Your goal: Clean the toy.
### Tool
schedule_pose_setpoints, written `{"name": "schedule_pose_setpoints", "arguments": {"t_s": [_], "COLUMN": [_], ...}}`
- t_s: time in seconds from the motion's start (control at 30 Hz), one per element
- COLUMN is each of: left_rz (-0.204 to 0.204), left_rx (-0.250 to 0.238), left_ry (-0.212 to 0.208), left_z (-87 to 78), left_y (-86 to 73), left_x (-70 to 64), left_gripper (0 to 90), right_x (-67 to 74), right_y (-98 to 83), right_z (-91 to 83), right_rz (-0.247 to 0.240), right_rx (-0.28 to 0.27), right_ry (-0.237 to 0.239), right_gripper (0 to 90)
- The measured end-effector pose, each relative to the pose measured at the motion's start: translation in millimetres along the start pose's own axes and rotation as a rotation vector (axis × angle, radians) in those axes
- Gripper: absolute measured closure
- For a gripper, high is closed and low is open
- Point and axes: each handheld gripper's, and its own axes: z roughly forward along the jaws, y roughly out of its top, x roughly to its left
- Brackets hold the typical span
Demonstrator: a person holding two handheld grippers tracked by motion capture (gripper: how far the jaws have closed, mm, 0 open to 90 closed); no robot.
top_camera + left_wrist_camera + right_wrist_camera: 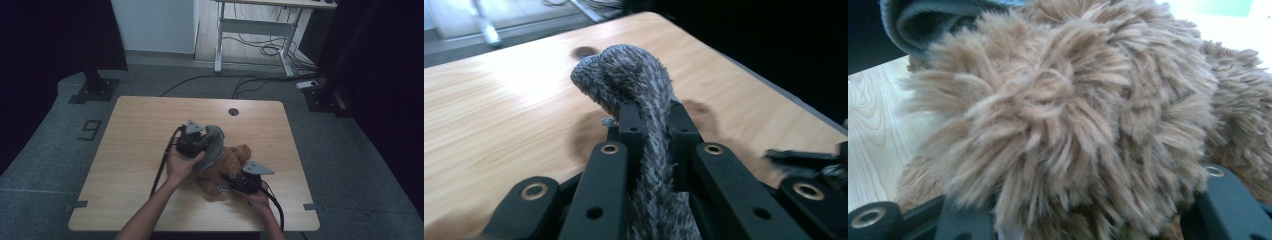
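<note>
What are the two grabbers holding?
Left gripper pinches the grey knitted cloth near its end. Right gripper is against the brown teddy bear; its grip is hidden.

I see a fluffy tan-brown teddy bear (225, 167) at frame centre, a mottled grey knitted cloth (639, 95) over it, black jaws, and a pale wood-grain table (140, 135).

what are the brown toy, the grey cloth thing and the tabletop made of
Brown toy: plush with long shaggy fibres, seemingly synthetic fur.
Grey cloth: soft, heathered knit or fleece, with a fuzzy ribbed texture.
Tabletop: pale wood grain with a smooth, slightly glossy finish, possibly laminate.
</note>
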Motion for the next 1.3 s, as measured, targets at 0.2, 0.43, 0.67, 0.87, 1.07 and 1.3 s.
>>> {"name": "schedule_pose_setpoints", "arguments": {"t_s": [0.2, 0.43, 0.67, 0.87, 1.07, 1.3], "left_rz": [0.015, 0.003, 0.025, 0.023, -0.006, -0.098], "left_rx": [0.028, 0.086, 0.06, 0.058, 0.055, 0.03], "left_ry": [-0.078, -0.035, 0.01, 0.068, 0.126, 0.157], "left_z": [30.9, 43.6, 26.2, 5.0, -14.3, -34.6], "left_y": [5.6, -15.6, -28.2, -40.1, -53.8, -73.1], "left_x": [-25.9, -18.0, -11.3, 8.3, 33.3, 66.9], "left_gripper": [80.6, 80.3, 80.2, 80.2, 80.3, 80.3], "right_x": [-0.6, 1.0, 2.3, 1.3, 1.4, 1.5], "right_y": [-0.4, -0.7, -0.6, -0.3, -0.3, -0.3], "right_z": [-0.1, 0.2, 0.5, 0.2, 0.5, 0.9], "right_rz": [0.002, -0.005, -0.016, -0.012, -0.012, -0.011], "right_rx": [-0.003, 0.005, 0.008, 0.011, 0.008, 0.007], "right_ry": [0.004, 0.002, 0.002, 0.003, 0.002, 0.005], "right_gripper": [45.2, 44.4, 44.1, 44.2, 44.1, 44.1]}}
